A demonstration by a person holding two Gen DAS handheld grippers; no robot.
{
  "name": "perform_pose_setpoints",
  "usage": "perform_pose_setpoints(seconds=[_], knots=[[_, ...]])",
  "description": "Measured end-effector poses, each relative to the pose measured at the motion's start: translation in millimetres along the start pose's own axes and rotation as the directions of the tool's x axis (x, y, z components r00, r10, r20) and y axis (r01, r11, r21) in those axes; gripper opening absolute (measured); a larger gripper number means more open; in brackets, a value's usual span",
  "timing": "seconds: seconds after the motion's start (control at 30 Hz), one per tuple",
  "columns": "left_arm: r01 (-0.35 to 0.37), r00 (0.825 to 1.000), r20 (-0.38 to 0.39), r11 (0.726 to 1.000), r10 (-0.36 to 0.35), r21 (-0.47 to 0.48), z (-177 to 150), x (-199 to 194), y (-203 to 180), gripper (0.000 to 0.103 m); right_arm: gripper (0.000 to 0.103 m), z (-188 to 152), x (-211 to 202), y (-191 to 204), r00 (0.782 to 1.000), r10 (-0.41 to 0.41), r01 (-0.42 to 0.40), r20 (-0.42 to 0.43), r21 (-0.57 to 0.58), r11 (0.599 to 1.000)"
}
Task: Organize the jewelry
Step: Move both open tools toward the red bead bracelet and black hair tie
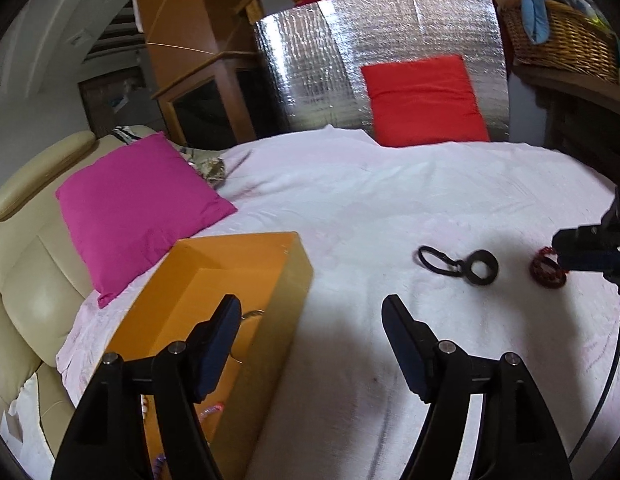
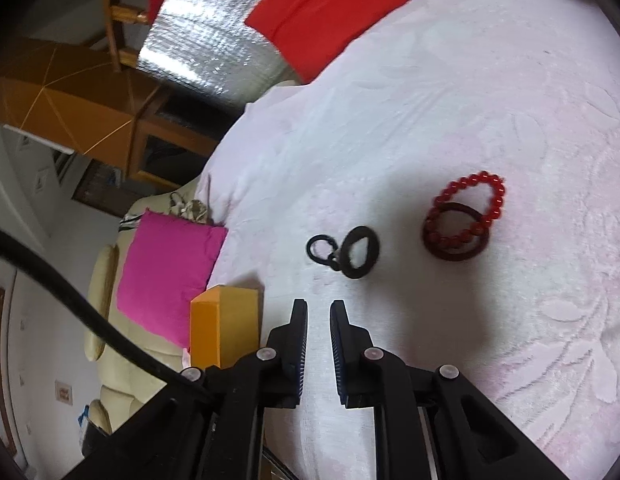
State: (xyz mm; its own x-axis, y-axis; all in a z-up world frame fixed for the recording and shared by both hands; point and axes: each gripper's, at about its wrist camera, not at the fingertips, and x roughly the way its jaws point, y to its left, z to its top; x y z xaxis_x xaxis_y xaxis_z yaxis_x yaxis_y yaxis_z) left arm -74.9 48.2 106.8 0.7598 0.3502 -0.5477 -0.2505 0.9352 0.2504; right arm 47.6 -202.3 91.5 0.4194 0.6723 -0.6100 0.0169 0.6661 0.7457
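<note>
Jewelry lies on a pale pink bedspread [image 1: 389, 208] in two small groups. In the left wrist view, a black pendant [image 1: 478, 267] with a loop of cord sits at about 1 o'clock from the left gripper [image 1: 311, 316], well apart from it. A red bead bracelet [image 1: 543, 268] lies further toward 3 o'clock, just beside the dark tip of the right gripper [image 1: 585, 250], which enters from the right edge; whether they touch I cannot tell. The left gripper stands wide and holds nothing. Its left finger hangs over an open orange box [image 1: 278, 280], its right finger over bare cloth. The box stands on the bedspread at 9 o'clock from the pendant. Inside it a thin metal ring and some small beaded pieces show, partly hidden behind the finger. In the right wrist view, the right gripper [image 2: 318, 312] is narrow, with only a thin gap between the pads and nothing in it. The pendant [image 2: 359, 252] lies at 12 o'clock just ahead of its fingertips, not touching. The bracelet [image 2: 483, 200] lies at about 1 o'clock, and overlaps a dark plain bangle [image 2: 455, 254]. One corner of the box [image 2: 208, 332] shows at 9 o'clock. A pink cushion [image 1: 138, 208] leans on a cream sofa [image 1: 26, 280] beyond the box. A red cushion [image 1: 423, 100] stands against a silver foil panel [image 1: 310, 64] at the far edge of the bedspread.
</note>
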Motion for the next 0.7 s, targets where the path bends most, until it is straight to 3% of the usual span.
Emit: perform_pose_setpoints(seconds=[0.5, 0.53, 0.6, 0.7], knots=[[0.022, 0.998, -0.066, 1.000, -0.022, -0.011, -6, 12, 4, 0.074, 0.015, -3, 1, 2, 0.999, -0.036, 0.036, -0.016, 0.027, 0.999], [0.023, 0.997, -0.073, 1.000, -0.024, -0.013, -7, 14, 5, 0.074, 0.016, -3, 0, 1, 0.999, -0.044, 0.044, -0.016, 0.024, 0.999], [0.031, 0.995, -0.092, 0.999, -0.033, -0.022, -7, 18, 6, 0.074, 0.029, -1, -2, -2, 0.998, -0.054, 0.055, -0.013, 0.028, 0.998], [0.045, 0.991, -0.125, 0.999, -0.049, -0.030, -8, 26, 5, 0.074, 0.034, 3, -8, -9, 0.998, -0.070, 0.069, 0.010, 0.040, 0.997]])
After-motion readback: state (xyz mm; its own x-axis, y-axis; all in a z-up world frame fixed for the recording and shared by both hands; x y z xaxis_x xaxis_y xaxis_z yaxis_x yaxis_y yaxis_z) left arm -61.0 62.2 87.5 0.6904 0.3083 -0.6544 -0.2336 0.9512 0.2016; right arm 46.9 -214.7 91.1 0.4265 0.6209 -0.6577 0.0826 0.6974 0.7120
